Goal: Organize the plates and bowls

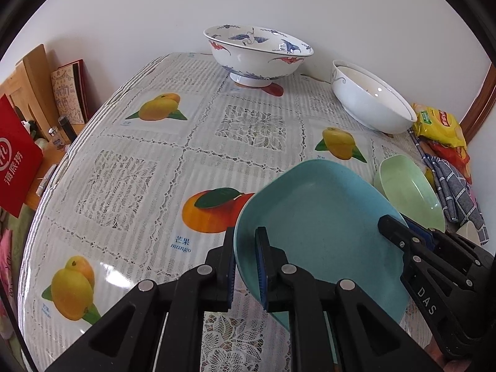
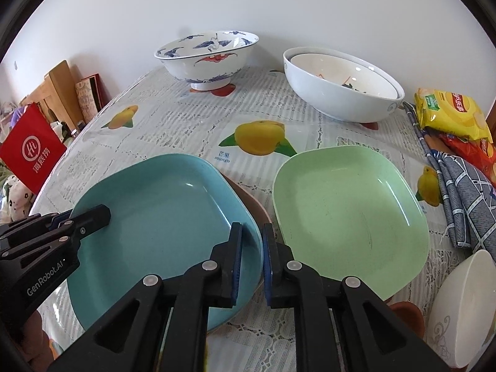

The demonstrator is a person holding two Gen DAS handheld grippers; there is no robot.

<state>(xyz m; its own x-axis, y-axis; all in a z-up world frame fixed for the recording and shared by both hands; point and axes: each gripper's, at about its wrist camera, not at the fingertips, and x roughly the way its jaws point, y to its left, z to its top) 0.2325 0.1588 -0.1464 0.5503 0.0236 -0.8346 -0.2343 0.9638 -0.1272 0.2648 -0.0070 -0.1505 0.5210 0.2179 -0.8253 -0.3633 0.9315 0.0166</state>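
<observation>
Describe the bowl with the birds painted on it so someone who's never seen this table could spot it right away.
Start at the table with the mango-print cloth and look to its far edge, against the white wall. The crane bowl stands there on a small foot, left of the plain white bowls nested together. It alone carries blue cranes and red bat shapes; the others nearby are plain.

You've got the blue plate (image 2: 161, 217) stacked on a brown one, green plate (image 2: 347, 214) just beside; crane-pattern bowl (image 2: 206, 59) and nested white bowls (image 2: 341, 83) behind.
</observation>
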